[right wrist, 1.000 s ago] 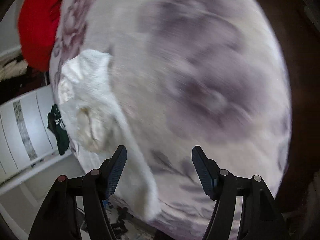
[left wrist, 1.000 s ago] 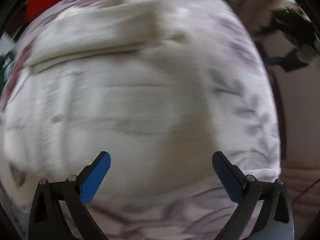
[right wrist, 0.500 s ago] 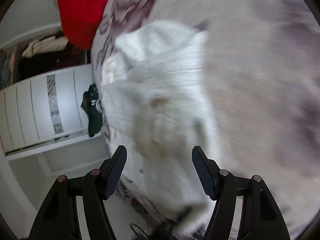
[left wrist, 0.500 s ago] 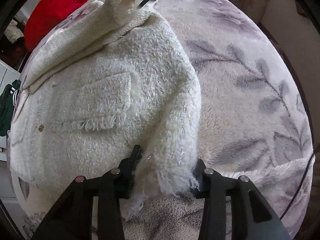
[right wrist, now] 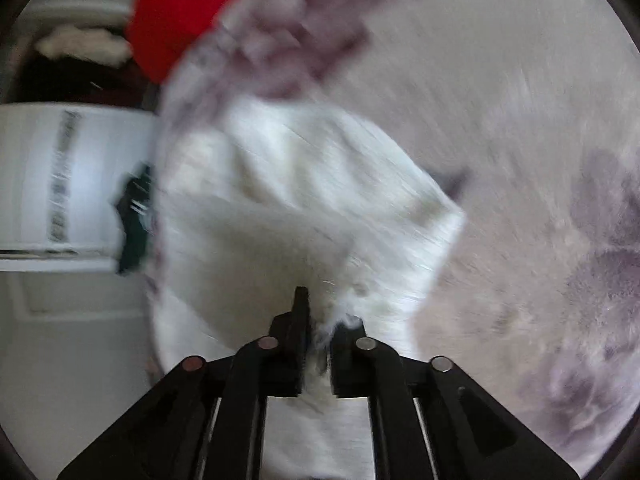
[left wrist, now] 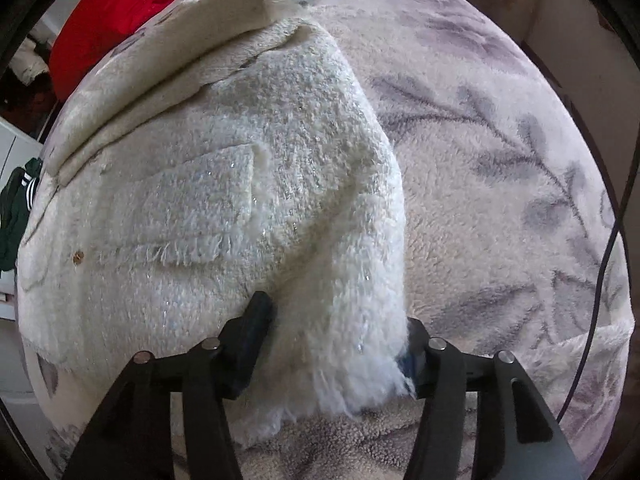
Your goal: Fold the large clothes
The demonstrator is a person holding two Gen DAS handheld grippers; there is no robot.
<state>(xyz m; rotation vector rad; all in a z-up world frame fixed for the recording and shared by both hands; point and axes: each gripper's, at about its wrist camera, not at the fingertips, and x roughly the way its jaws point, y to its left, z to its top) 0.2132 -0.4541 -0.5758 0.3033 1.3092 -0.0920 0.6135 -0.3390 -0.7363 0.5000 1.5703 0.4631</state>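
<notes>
White fluffy coat [left wrist: 224, 208] lies on a bed, on top of a soft blanket [left wrist: 500, 168] with gray leaves on it. The coat is on the left part of the blanket. It has a square pocket [left wrist: 200, 216] with a fringe along its low edge, and a small gold button [left wrist: 79, 256] sits to the left of the pocket. One sleeve [left wrist: 352, 272] comes down over the coat toward the near side.

The left hand-held gripper [left wrist: 334, 350] is clamped on the fuzzy end of that sleeve. One black finger [left wrist: 252, 332] presses the sleeve from the left, and the other finger is mostly hidden behind the fluff on the right.

The right hand-held gripper [right wrist: 322, 336] is at the far end of the coat. Its two fingers are almost together, and white fluff from the coat [right wrist: 304, 200] is pinched between them. The right wrist view is very blurry, so small things there are hard to see.

A red cloth [left wrist: 120, 16] sits at the far left end of the bed. A dark green piece of clothing [left wrist: 16, 216] with white stripes hangs at the left edge of the bed. White cupboard doors [right wrist: 76, 184] stand past the bed on the left.
</notes>
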